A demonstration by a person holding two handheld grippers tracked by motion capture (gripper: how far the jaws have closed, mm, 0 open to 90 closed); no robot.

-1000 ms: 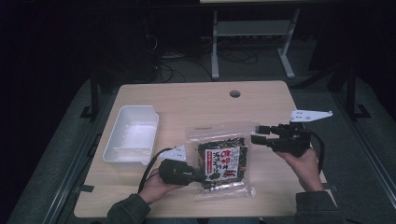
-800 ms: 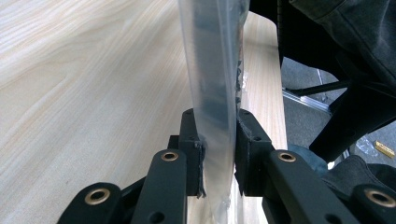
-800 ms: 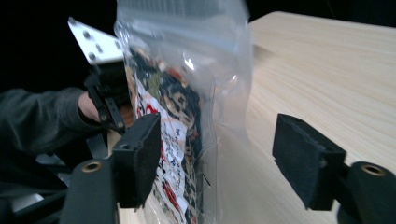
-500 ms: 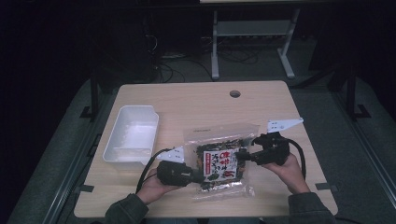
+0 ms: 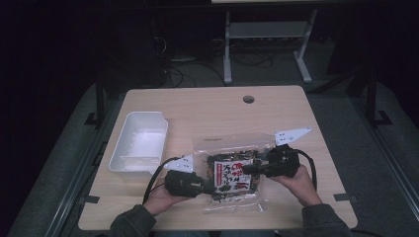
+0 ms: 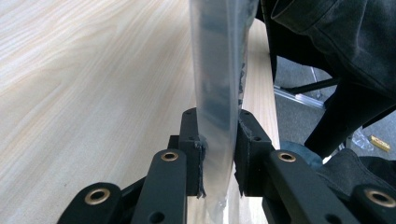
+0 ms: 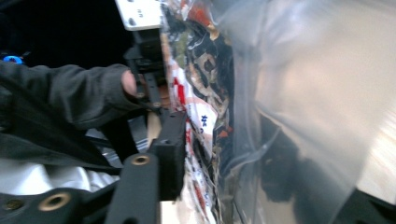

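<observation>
from the high view, the left gripper [image 5: 210, 186] is clamped on the near-left edge of a clear bag of dried seaweed mix [image 5: 232, 174] with a red and white label, which lies flat on the wooden table [image 5: 207, 111] between the two tongs. the right gripper [image 5: 245, 168] comes in from the bag's other side, its tips over the label area, and its jaws have just been closing with the bag between them; from up here i can't tell if the pads are actually pressing. a white plastic tub [image 5: 140, 142] sits off to the outer side of the left gripper, well apart from the bag, and there's a round cable hole [image 5: 248, 99] in the table far beyond both tongs. nothing lies between the tub and the bag except the left gripper's cable. in the left gripper view the left gripper [image 6: 219, 154] has both pads squeezed on the transparent edge of the bag [image 6: 219, 70], which runs straight ahead from the jaws, bare table on one side, dark sleeve [image 6: 336, 42] on the other. in the right gripper view it's blurry: the right gripper [image 7: 243, 158] has one jaw against the printed side of the bag [image 7: 205, 102], crinkly plastic bulging across the middle and hiding the other jaw, so the grip is not clear. the other hand [image 7: 128, 84] and its gripper sit just past the bag.
</observation>
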